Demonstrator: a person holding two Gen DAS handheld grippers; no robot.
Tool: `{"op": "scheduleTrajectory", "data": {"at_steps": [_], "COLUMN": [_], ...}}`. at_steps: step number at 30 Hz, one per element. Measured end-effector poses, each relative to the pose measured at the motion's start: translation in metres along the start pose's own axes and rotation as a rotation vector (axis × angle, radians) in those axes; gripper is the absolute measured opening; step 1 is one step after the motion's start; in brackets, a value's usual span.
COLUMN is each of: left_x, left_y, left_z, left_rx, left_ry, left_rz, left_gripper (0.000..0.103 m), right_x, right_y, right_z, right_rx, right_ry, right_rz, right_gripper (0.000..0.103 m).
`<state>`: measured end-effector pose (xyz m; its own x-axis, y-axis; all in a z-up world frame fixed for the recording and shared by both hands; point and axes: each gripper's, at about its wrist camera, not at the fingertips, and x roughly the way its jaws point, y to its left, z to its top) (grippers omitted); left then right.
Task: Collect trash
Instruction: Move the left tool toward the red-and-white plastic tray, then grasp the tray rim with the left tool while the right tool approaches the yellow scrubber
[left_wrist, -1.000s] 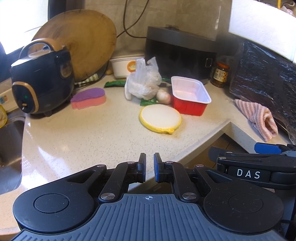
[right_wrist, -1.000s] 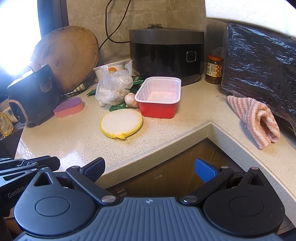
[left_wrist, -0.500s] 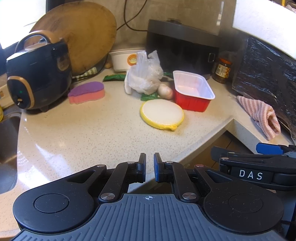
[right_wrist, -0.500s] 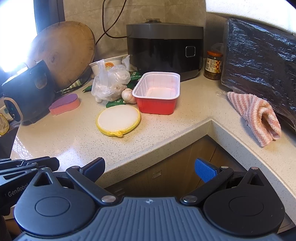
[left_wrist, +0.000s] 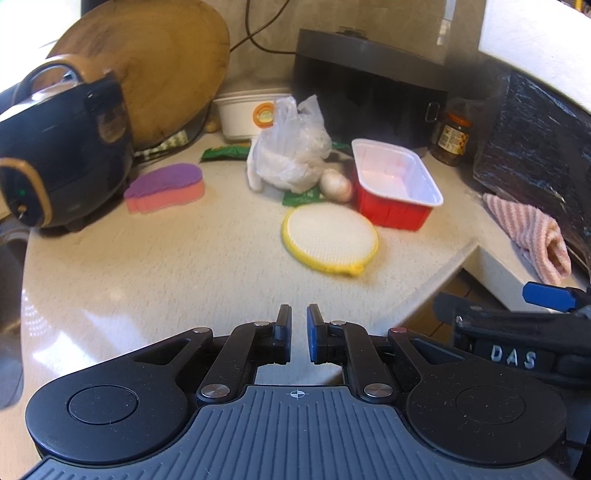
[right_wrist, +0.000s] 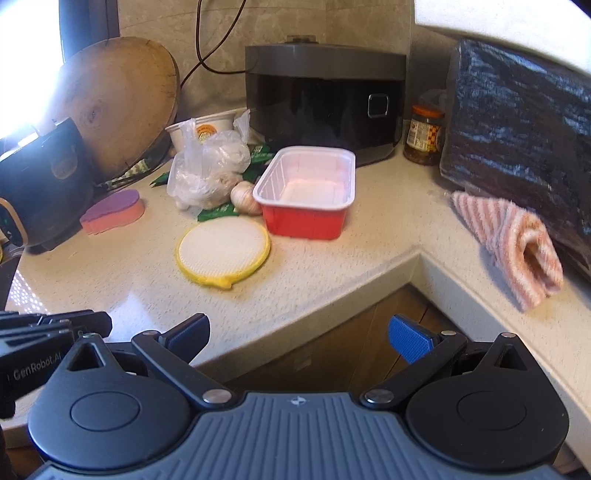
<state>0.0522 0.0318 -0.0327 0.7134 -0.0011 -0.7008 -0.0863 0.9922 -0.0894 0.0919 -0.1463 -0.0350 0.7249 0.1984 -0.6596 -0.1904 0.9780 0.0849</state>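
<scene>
Red tray (right_wrist: 306, 192) sits at 12 o'clock on counter (right_wrist: 129, 280), w/ plastic bag (right_wrist: 207, 166) at 11. Right gripper (right_wrist: 297, 338) apart, empty; left gripper (left_wrist: 299, 328) together. Approach slowly, grip tray rim.

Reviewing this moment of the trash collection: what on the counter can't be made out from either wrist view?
- Clear plastic bag: contents unreadable through crumpled film, both views.
- Green wrappers: mostly hidden under bag and garlic bulb.
- White cup: inside unseen; bag covers part in right view.
- Jar: label too small.
- Dark cooker: cut by left edge.
</scene>
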Motion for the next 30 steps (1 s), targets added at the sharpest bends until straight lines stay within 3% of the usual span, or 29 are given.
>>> {"op": "scheduleTrajectory", "data": {"at_steps": [3, 7, 10, 15, 20, 23, 30], "left_x": [0.012, 0.046, 0.076, 0.111, 0.145, 0.165, 0.182], "left_y": [0.004, 0.02, 0.031, 0.036, 0.042, 0.052, 0.061], "left_z": [0.025, 0.059, 0.075, 0.102, 0.115, 0.116, 0.103], "left_rx": [-0.008, -0.044, -0.07, -0.025, 0.029, 0.016, 0.028], "left_ry": [-0.021, 0.002, 0.04, 0.05, 0.06, 0.083, 0.18], "left_rz": [-0.042, -0.221, -0.278, -0.336, -0.33, -0.319, -0.407], "left_gripper": [0.011, 0.012, 0.012, 0.012, 0.012, 0.012, 0.013], "right_x": [0.009, 0.027, 0.044, 0.064, 0.086, 0.104, 0.123], "right_y": [-0.001, -0.01, -0.019, -0.034, -0.03, -0.013, 0.016], "right_z": [0.011, 0.025, 0.036, 0.057, 0.056, 0.046, 0.031], "right_rx": [-0.02, -0.007, 0.012, 0.074, 0.12, 0.072, -0.091], "right_ry": [-0.04, -0.093, -0.108, -0.109, -0.016, 0.033, 0.049], "right_rz": [-0.031, -0.12, -0.165, -0.188, -0.116, -0.109, -0.155], "right_gripper": [0.103, 0.103, 0.103, 0.103, 0.103, 0.103, 0.102]}}
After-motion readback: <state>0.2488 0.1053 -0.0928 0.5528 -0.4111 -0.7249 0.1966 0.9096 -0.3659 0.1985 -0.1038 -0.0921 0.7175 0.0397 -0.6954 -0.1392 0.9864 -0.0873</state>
